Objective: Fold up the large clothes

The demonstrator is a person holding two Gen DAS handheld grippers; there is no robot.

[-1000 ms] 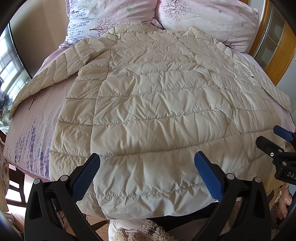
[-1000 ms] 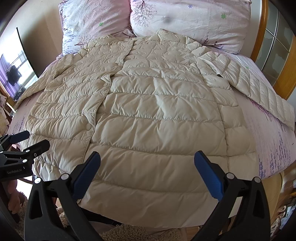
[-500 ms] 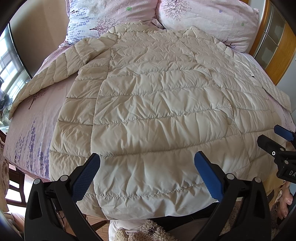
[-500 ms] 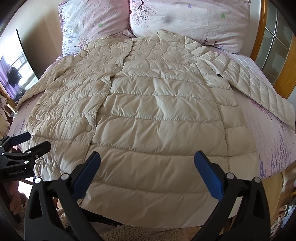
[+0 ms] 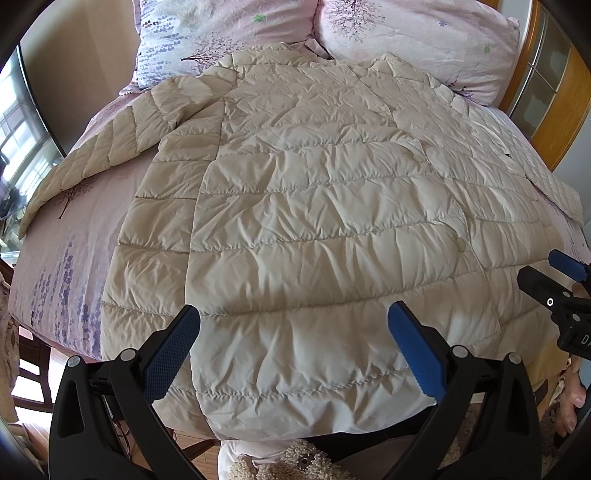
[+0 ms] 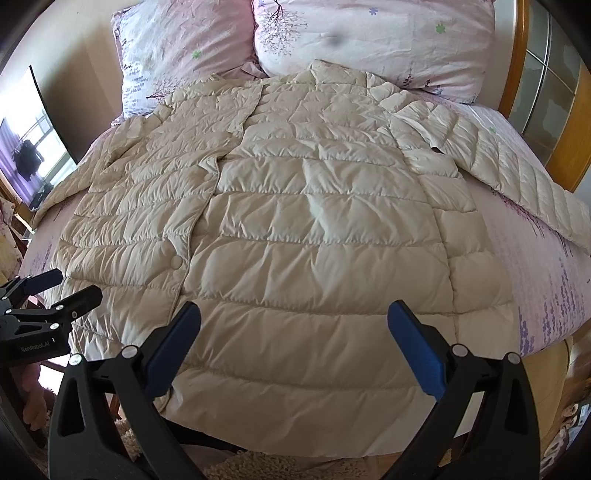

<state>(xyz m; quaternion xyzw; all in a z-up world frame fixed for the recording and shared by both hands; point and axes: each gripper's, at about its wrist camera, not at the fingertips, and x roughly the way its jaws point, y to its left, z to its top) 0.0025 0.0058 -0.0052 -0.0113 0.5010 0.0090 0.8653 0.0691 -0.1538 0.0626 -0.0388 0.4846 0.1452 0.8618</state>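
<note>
A cream quilted puffer coat [image 5: 325,229] [image 6: 310,236] lies spread flat, front up, on the bed, collar toward the pillows and hem hanging over the near edge. Its sleeves stretch out to both sides. My left gripper [image 5: 293,325] hovers open above the hem's left half, nothing between its blue pads. My right gripper [image 6: 293,325] hovers open above the hem's right half, also holding nothing. Each gripper shows at the edge of the other's view: the right gripper [image 5: 554,280], the left gripper [image 6: 55,291].
Two pink floral pillows [image 6: 369,33] lie at the head of the pink sheet [image 5: 66,258]. A wooden headboard frame [image 6: 517,74] rises at the right. A screen [image 6: 33,147] stands at the left. A fuzzy beige rug [image 5: 295,461] lies below the bed edge.
Both grippers have drifted slightly; the right one has lowered a little toward the hem. The coat has not moved and both stay open.
</note>
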